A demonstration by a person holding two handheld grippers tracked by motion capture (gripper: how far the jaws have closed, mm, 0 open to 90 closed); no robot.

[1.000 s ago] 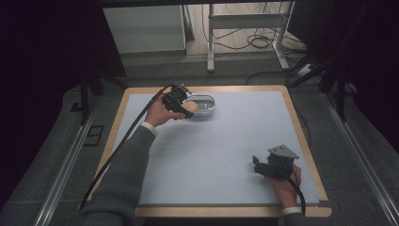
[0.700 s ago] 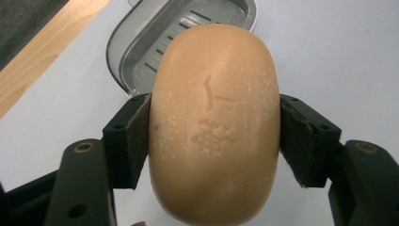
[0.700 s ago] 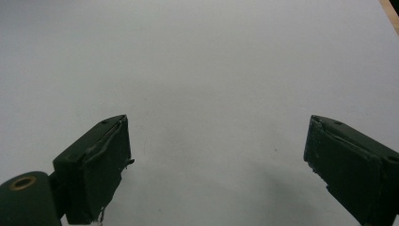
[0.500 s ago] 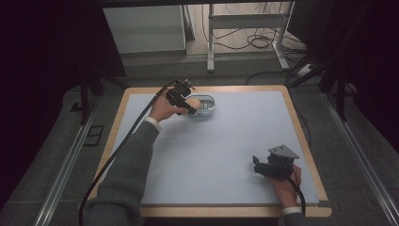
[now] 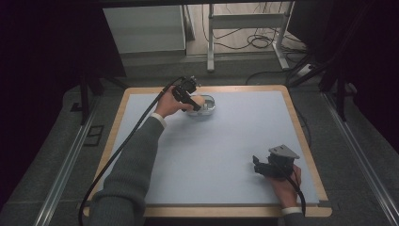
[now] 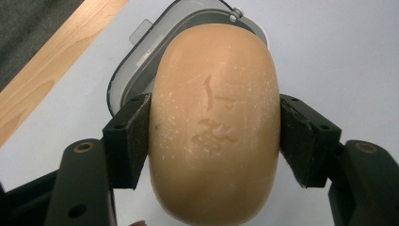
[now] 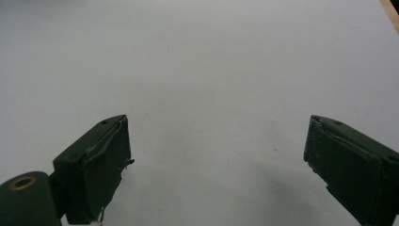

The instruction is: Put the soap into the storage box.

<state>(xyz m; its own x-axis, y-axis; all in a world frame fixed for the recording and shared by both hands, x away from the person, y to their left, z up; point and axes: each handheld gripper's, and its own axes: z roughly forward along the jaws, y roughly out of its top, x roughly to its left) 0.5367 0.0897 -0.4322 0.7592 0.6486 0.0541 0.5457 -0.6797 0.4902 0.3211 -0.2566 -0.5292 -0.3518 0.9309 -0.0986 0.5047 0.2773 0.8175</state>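
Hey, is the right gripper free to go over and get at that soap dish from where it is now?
Probably yes: the right gripper is open, with bare mat between it and the soap dish.

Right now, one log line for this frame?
left gripper: shut on soap, over dish | right gripper: open, idle over mat

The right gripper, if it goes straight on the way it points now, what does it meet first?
Probably nothing soon: the right gripper, jaws open, looks along the bare pale mat. Whether it would finally touch the mat is unclear.
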